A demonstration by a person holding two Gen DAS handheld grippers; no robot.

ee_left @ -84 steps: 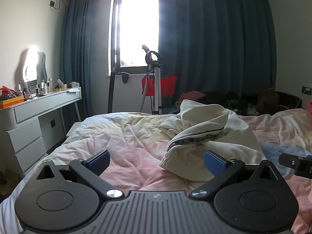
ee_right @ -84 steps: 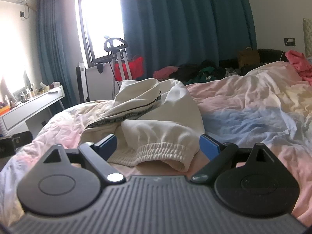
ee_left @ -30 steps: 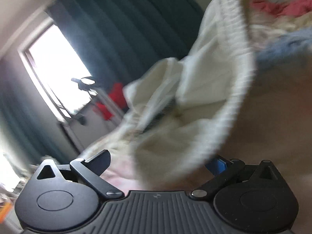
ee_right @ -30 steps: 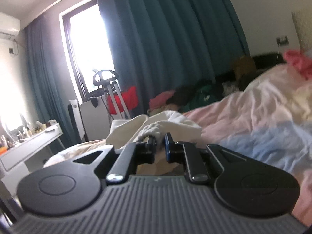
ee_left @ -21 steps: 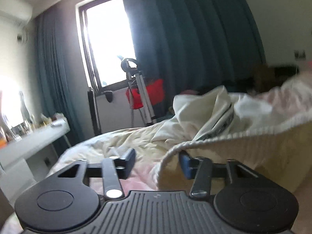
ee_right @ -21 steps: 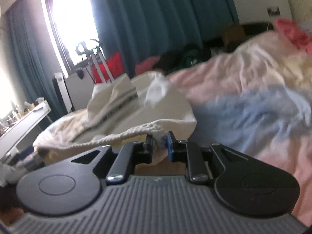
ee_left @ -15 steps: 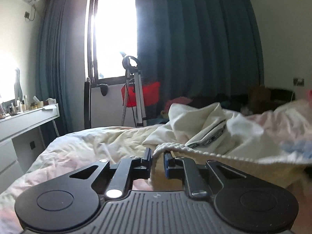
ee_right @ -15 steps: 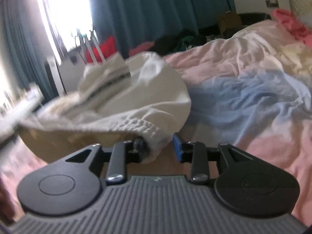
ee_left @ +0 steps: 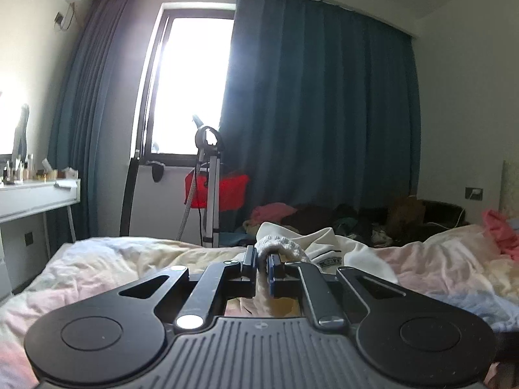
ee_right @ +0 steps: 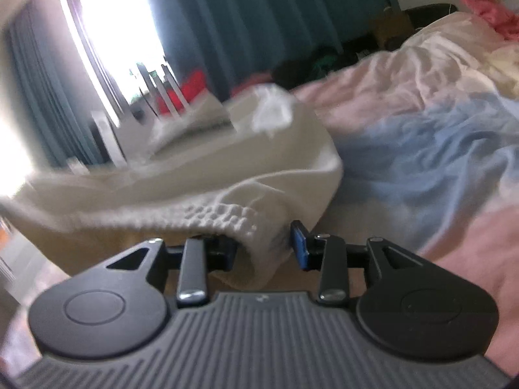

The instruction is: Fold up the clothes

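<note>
A cream pair of sweatpants with a black patterned side stripe lies crumpled on the bed. My left gripper is shut on its ribbed elastic waistband and holds that edge up. In the right wrist view the same waistband stretches across the frame, blurred by motion. My right gripper stands partly open, with the waistband corner lying loose between the blue pads.
The bed has a rumpled pink, blue and cream duvet. A white dresser stands at the left, a steamer stand and dark curtains behind. A clothes pile lies beyond the bed; a pink garment lies at right.
My left gripper closed on the waistband and lifted it. My right gripper, shut on the waistband a second ago, has opened its jaws and the cloth now sits loose between them.
</note>
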